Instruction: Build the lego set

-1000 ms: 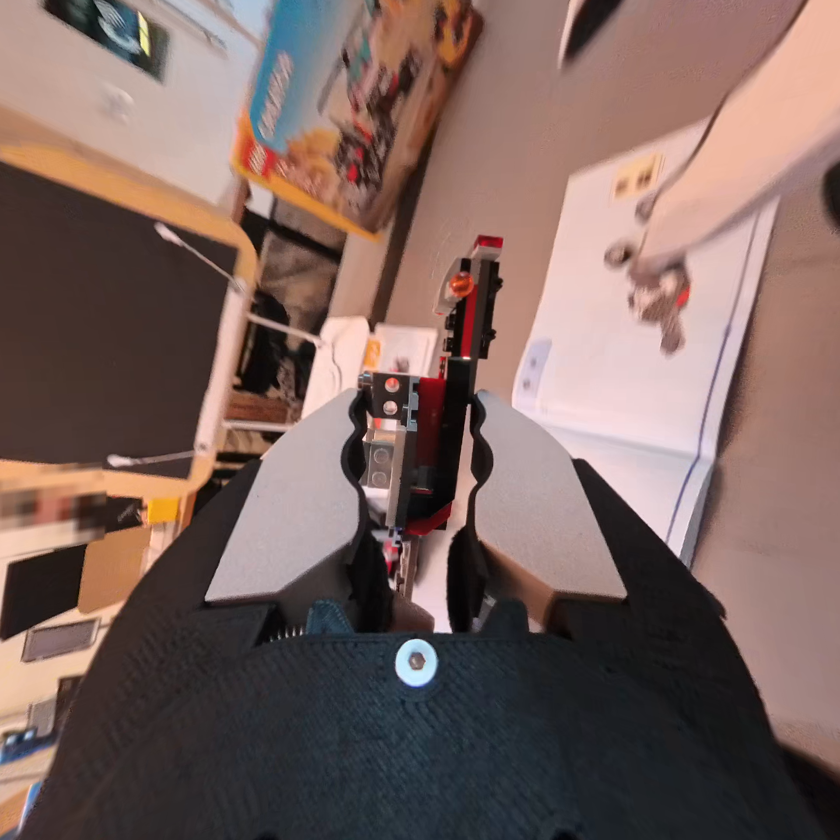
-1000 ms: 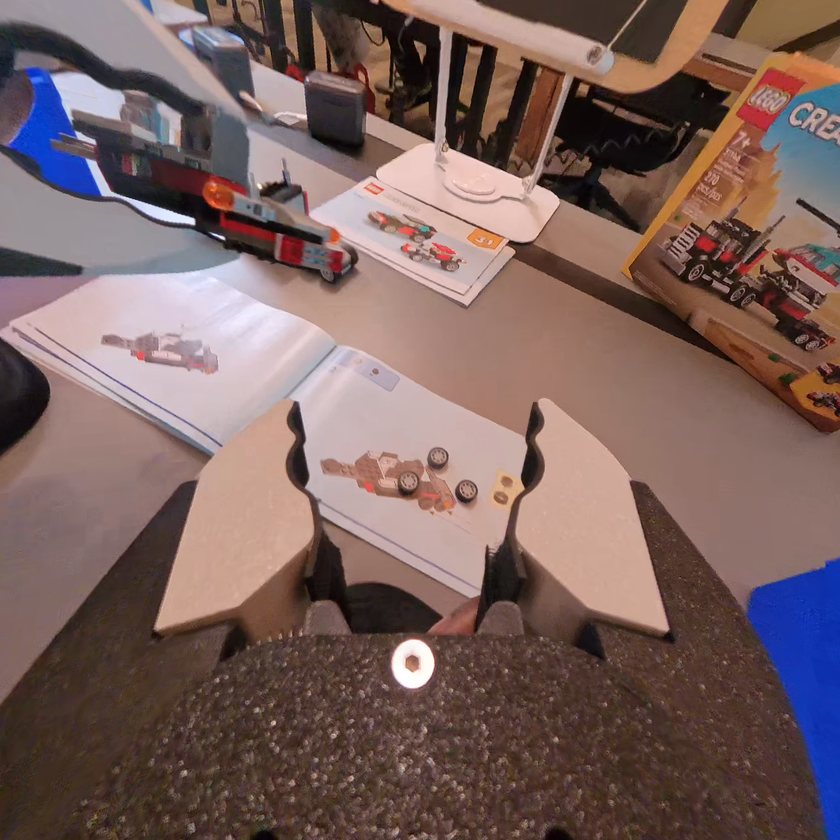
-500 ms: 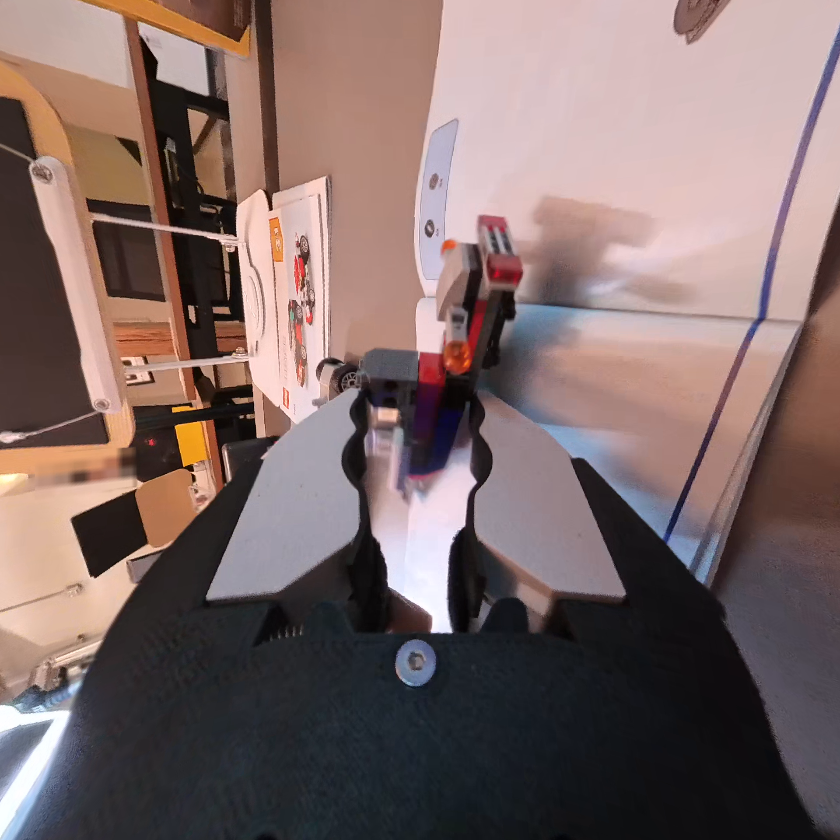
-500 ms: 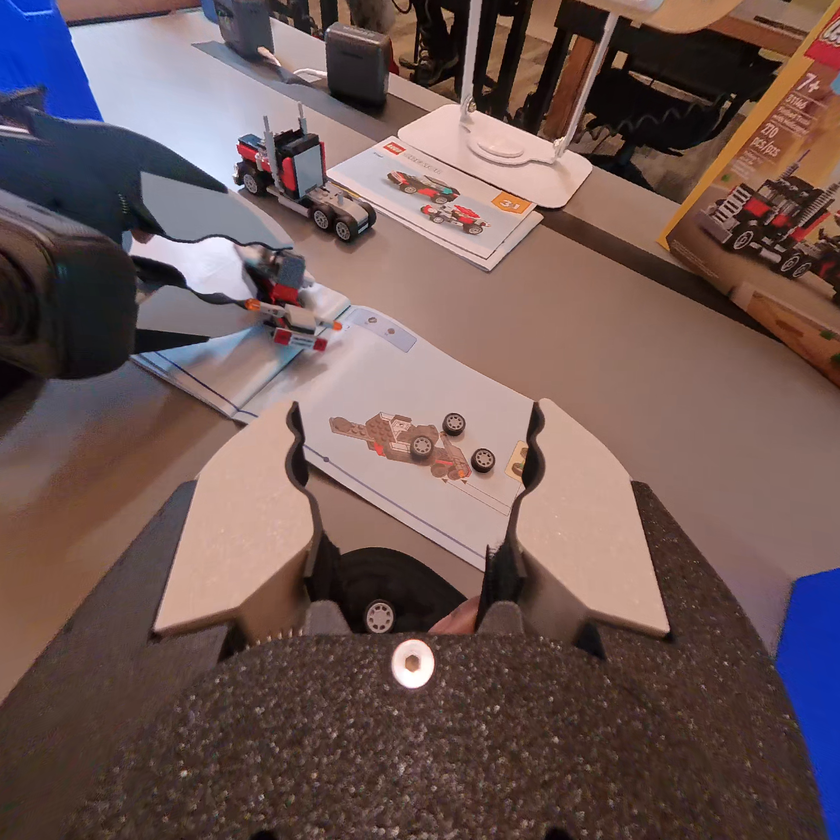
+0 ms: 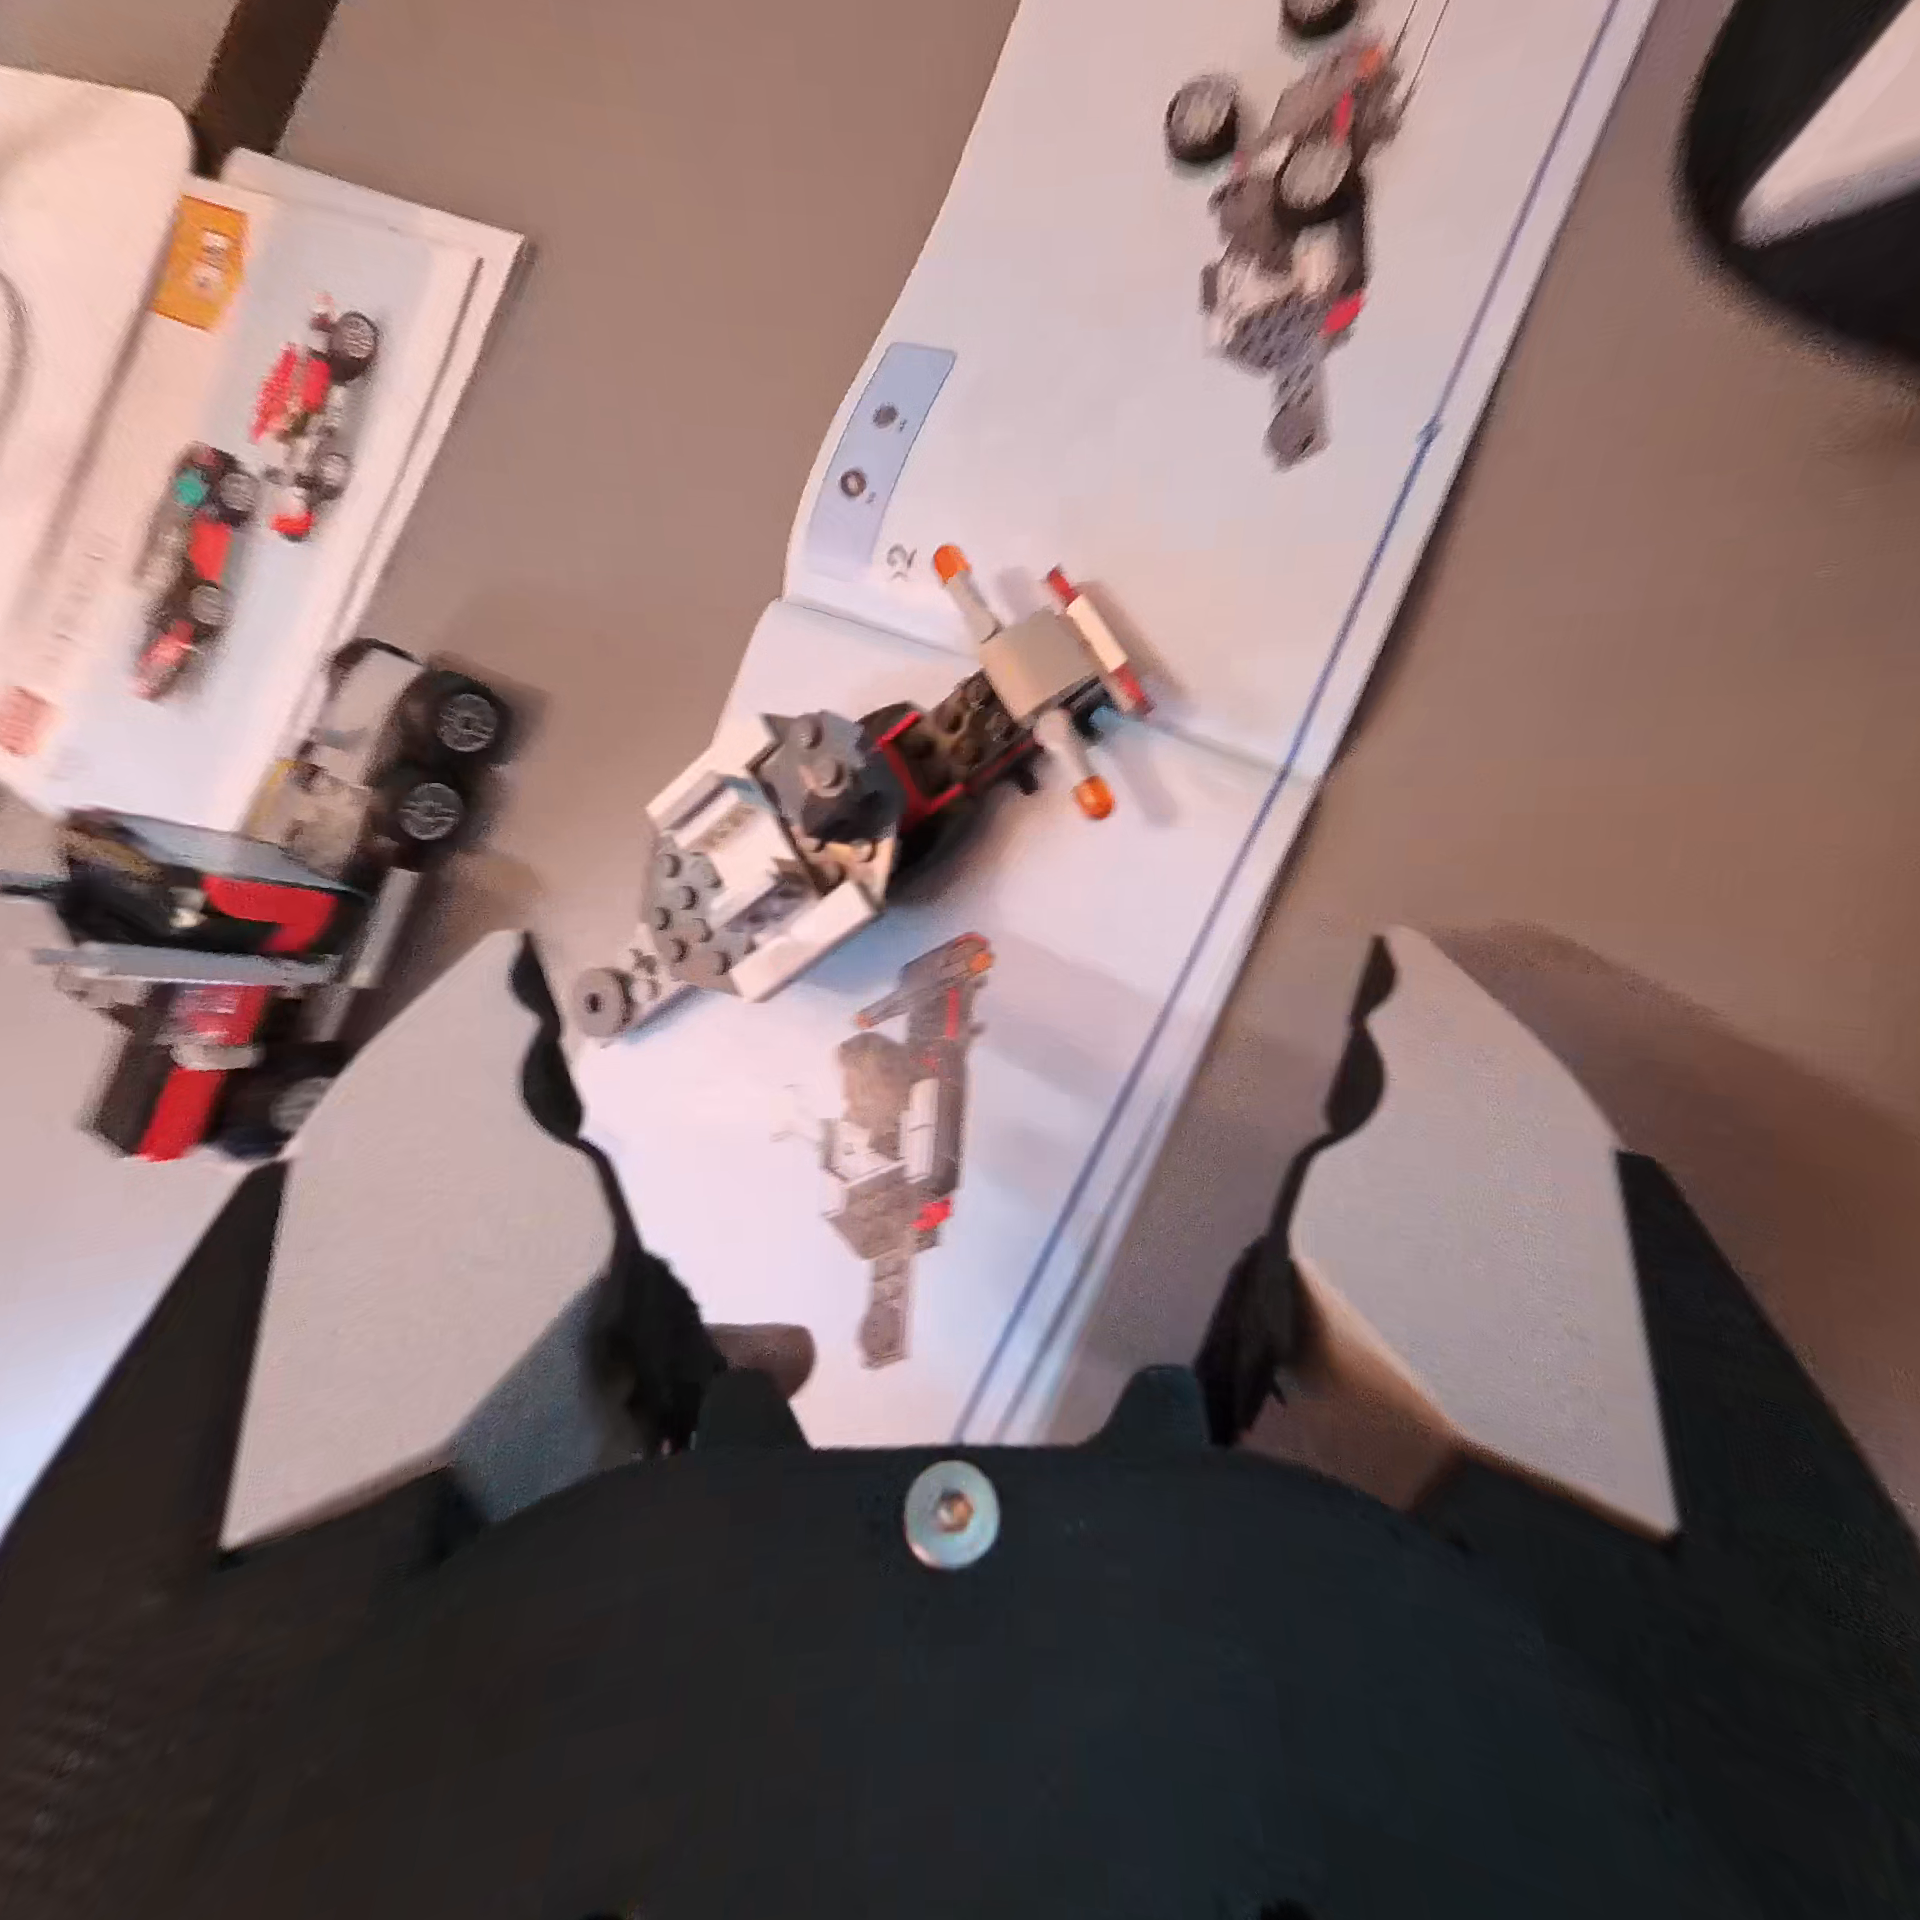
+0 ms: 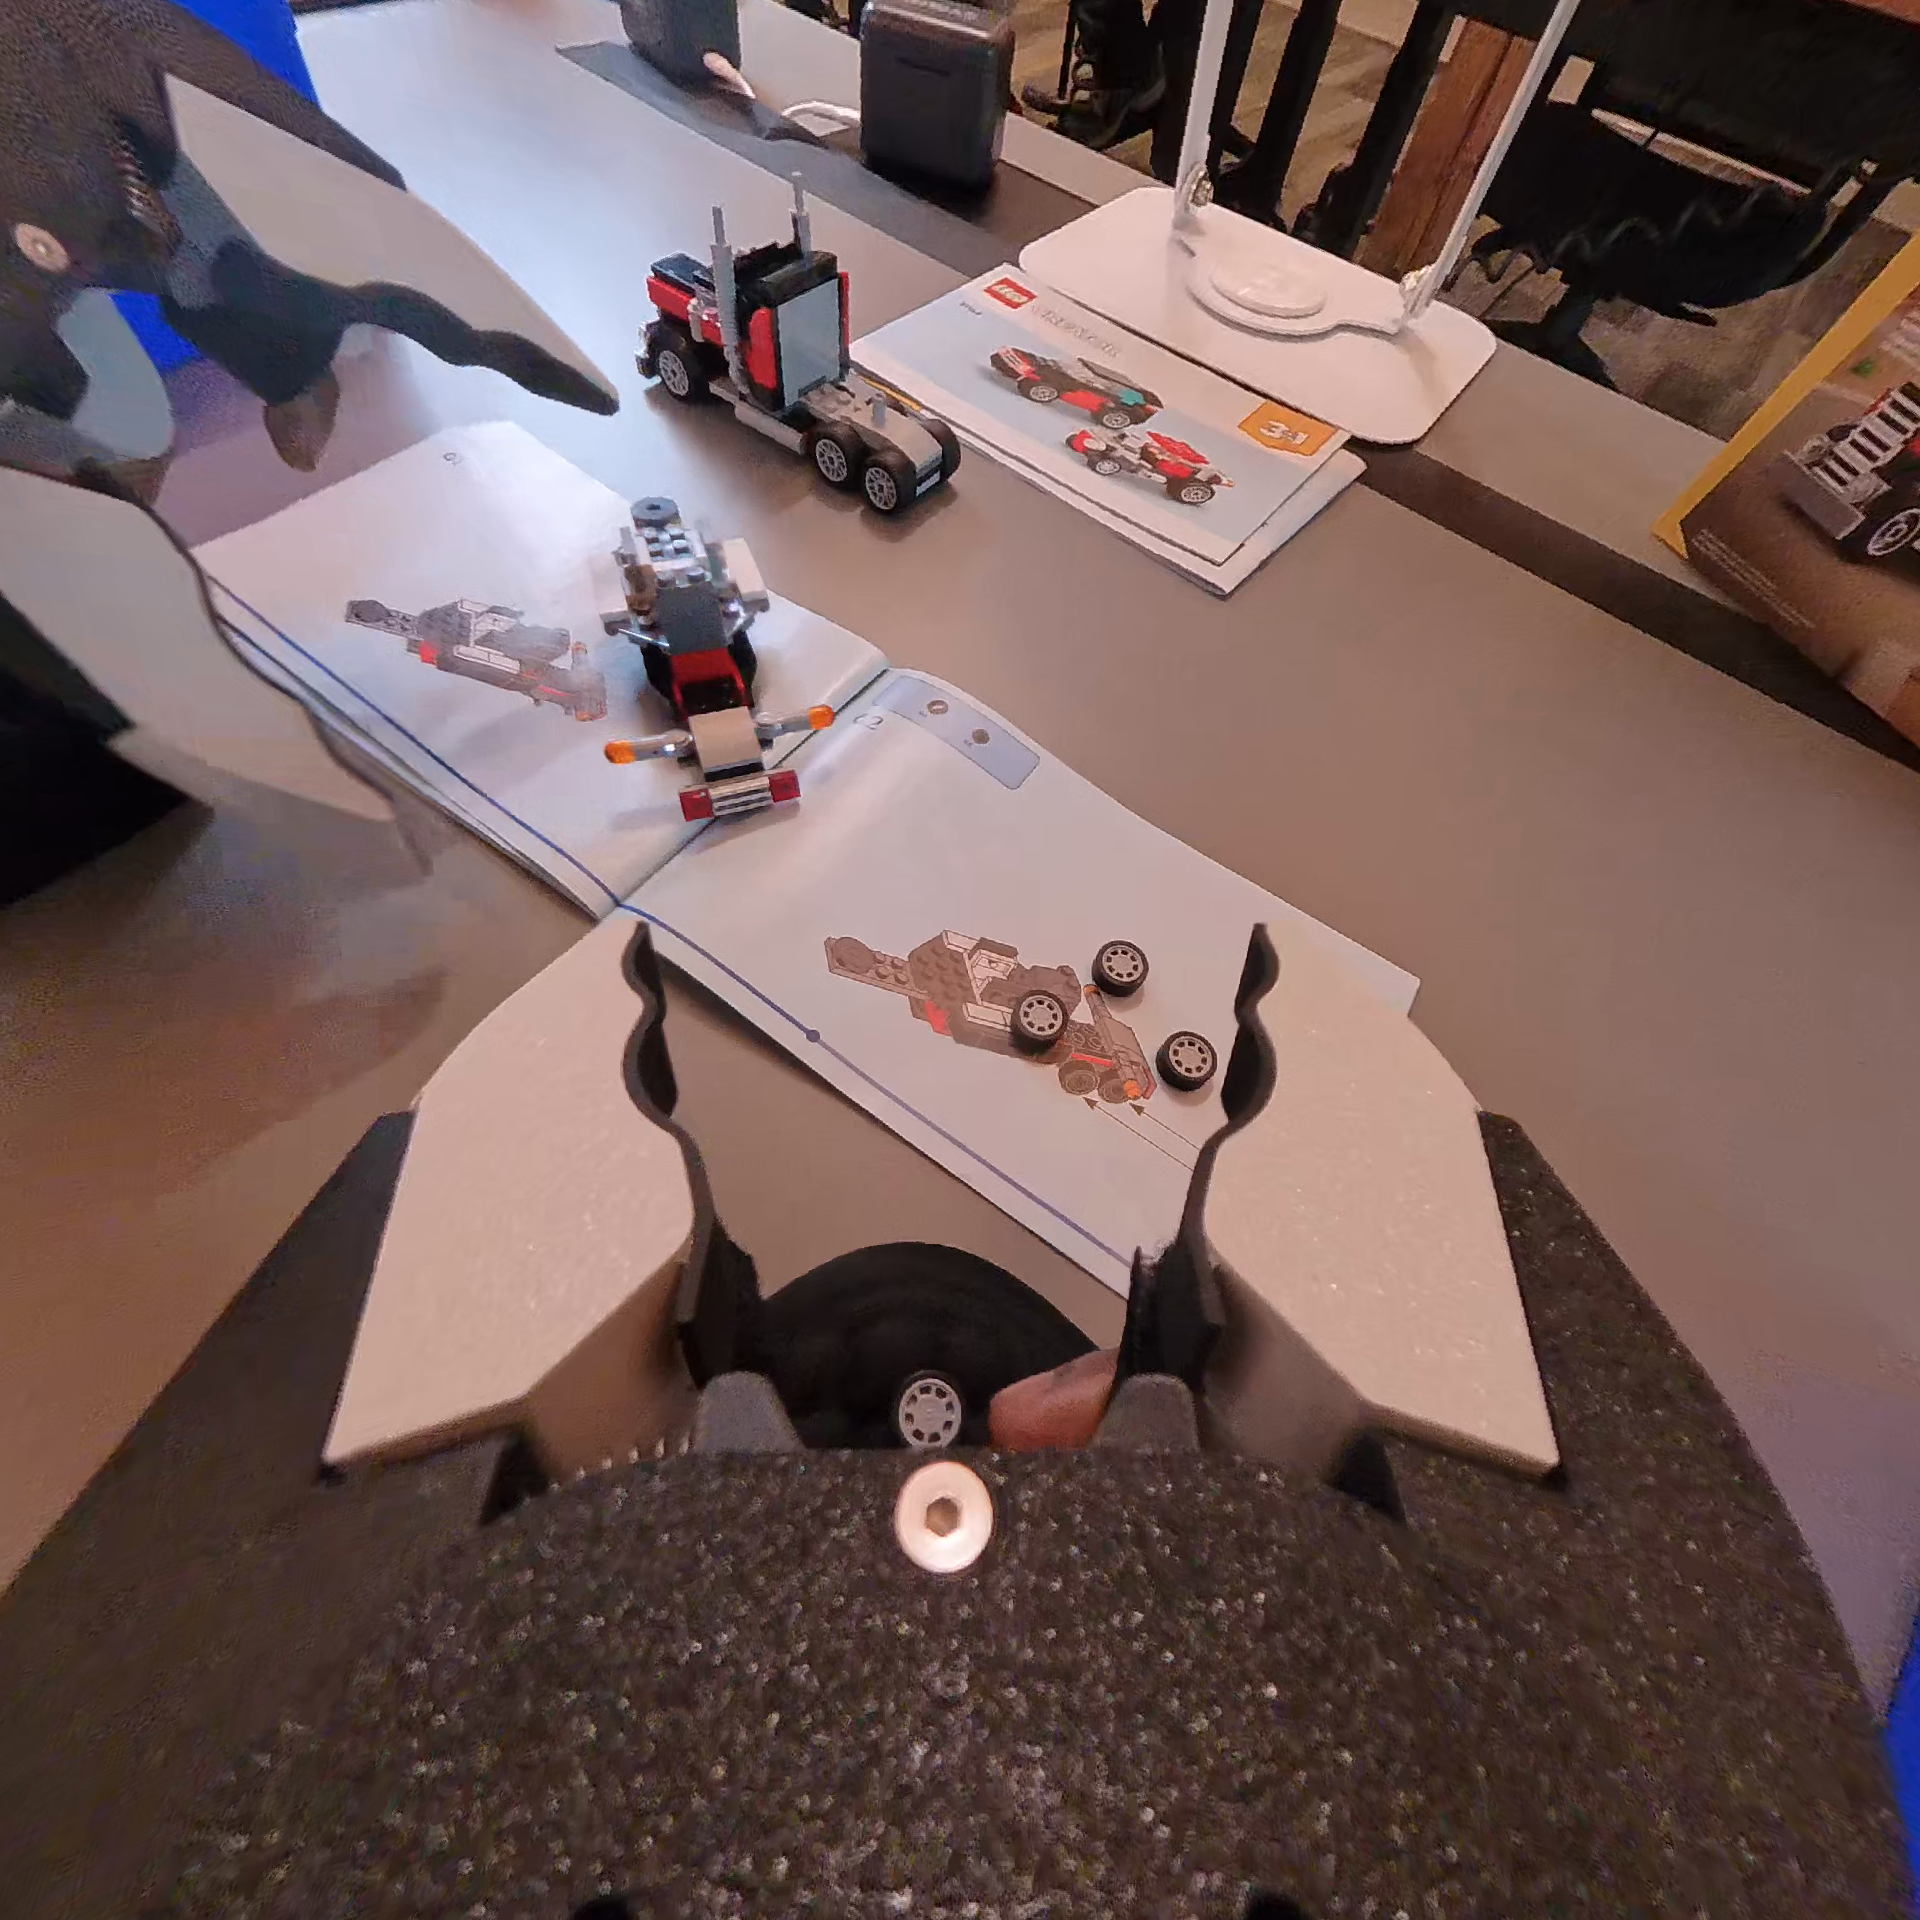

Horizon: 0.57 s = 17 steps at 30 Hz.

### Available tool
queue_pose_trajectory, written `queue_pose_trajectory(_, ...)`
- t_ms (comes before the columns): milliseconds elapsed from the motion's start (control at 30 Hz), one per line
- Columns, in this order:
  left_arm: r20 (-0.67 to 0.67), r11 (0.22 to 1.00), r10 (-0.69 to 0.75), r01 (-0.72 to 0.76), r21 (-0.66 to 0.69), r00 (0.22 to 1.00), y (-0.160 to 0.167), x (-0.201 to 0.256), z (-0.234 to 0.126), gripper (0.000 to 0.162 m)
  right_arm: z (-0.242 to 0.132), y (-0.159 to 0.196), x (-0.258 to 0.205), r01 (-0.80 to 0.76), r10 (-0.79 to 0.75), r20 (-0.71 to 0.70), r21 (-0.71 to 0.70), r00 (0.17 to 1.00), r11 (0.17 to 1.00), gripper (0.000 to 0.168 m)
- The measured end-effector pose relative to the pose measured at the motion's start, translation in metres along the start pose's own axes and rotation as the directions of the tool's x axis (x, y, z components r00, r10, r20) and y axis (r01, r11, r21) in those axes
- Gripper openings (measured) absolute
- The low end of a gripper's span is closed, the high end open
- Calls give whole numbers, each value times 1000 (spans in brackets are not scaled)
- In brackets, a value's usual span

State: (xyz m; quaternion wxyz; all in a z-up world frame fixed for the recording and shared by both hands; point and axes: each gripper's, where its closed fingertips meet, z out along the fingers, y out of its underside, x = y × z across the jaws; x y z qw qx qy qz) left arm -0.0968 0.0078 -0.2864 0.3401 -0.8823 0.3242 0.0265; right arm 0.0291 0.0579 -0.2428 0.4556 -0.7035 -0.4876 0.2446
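Left gripper point(image 5: 945, 997) released, right gripper point(image 6: 945, 997) too; tyre point(image 6: 914, 1361) (right view only).

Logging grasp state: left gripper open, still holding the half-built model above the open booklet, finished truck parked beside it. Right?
Not quite. The left gripper is open but holds nothing: the half-built model lies on the open booklet, as the right wrist view shows. The finished truck does stand beside it.

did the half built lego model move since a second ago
Yes. The model left the left gripper, which held it in the air, and now lies on the open booklet, nearer than the truck.
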Motion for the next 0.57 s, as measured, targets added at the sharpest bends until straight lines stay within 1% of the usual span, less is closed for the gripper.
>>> queue_pose_trajectory(67,-78,990,-93,100,96,993,-12,8,-11,135,-1,-3,-1,7,-7,7,21,1000,1000,107)
queue_pose_trajectory(100,-100,976,-126,141,165,987,-22,9,-19,137,-1,-5,-1,12,-13,6,33,1000,999,108)
queue_pose_trajectory(167,-115,924,-197,224,311,974,-42,5,-38,141,-2,-10,0,30,-30,-5,56,1000,998,110)
queue_pose_trajectory(233,-71,846,-256,259,466,964,-60,-8,-60,145,-5,-14,5,49,-47,-35,75,998,996,108)
queue_pose_trajectory(267,-36,804,-287,261,534,957,-67,-16,-71,145,-6,-17,6,61,-58,-41,95,997,994,98)
queue_pose_trajectory(300,-6,763,-324,265,590,946,-72,-24,-80,144,-9,-22,5,74,-70,-37,124,997,989,82)
queue_pose_trajectory(333,17,728,-361,270,630,932,-74,-32,-89,132,-12,-26,4,80,-77,-28,150,997,985,56)
queue_pose_trajectory(367,35,702,-391,274,658,920,-75,-37,-96,106,-14,-30,3,75,-73,-15,173,997,982,30)
queue_pose_trajectory(400,50,686,-409,271,675,911,-75,-41,-102,81,-16,-35,1,63,-65,6,193,998,979,15)
queue_pose_trajectory(433,71,686,-418,263,678,906,-73,-45,-105,49,-17,-38,-2,47,-56,38,205,998,978,4)
queue_pose_trajectory(467,102,709,-423,259,656,901,-69,-48,-105,7,-17,-40,-4,29,-43,62,205,997,978,2)
queue_pose_trajectory(500,137,743,-435,269,613,890,-63,-52,-101,0,-17,-42,-5,19,-34,75,199,997,980,1)
queue_pose_trajectory(567,246,825,-441,283,490,863,-46,-63,-90,0,-17,-45,-11,23,-43,101,191,994,981,0)
